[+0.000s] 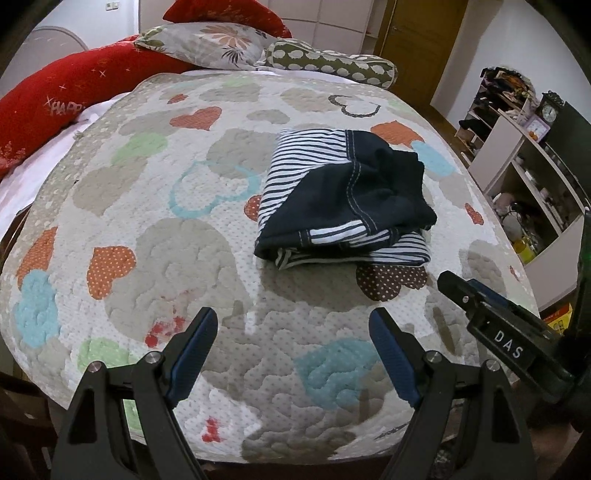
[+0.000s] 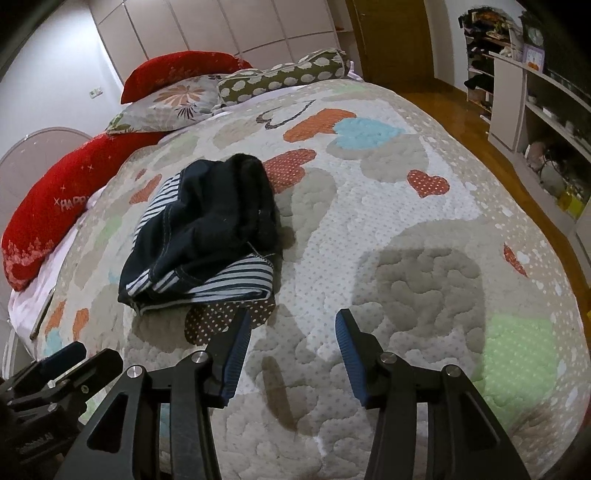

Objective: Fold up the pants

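Both grippers low over the bed's near edge, pointing forward. Left gripper (image 1: 293, 325) wide open, holding nothing; right gripper (image 2: 291, 326) also spread, nothing held, just short of the pants (image 1: 343, 195). Pants folded in a bundle mid-quilt (image 1: 147, 206). Pillows (image 1: 207, 46) at the far end.

1. quilted bedspread (image 1: 155, 236) with coloured hearts covers the bed.
2. long red pillow (image 1: 55, 107) lies along the bed's far left edge; lettering partly legible.
3. floral pillow (image 1: 207, 46) at the head edge, a second red cushion (image 1: 225, 11) behind it.
4. olive spotted bolster (image 1: 332, 62) beside the floral pillow, touching it.
5. open shelving unit (image 2: 532, 110) stands on the wooden floor (image 2: 454, 122), cluttered; contents indistinct.
6. clock (image 1: 549, 110) on that unit.
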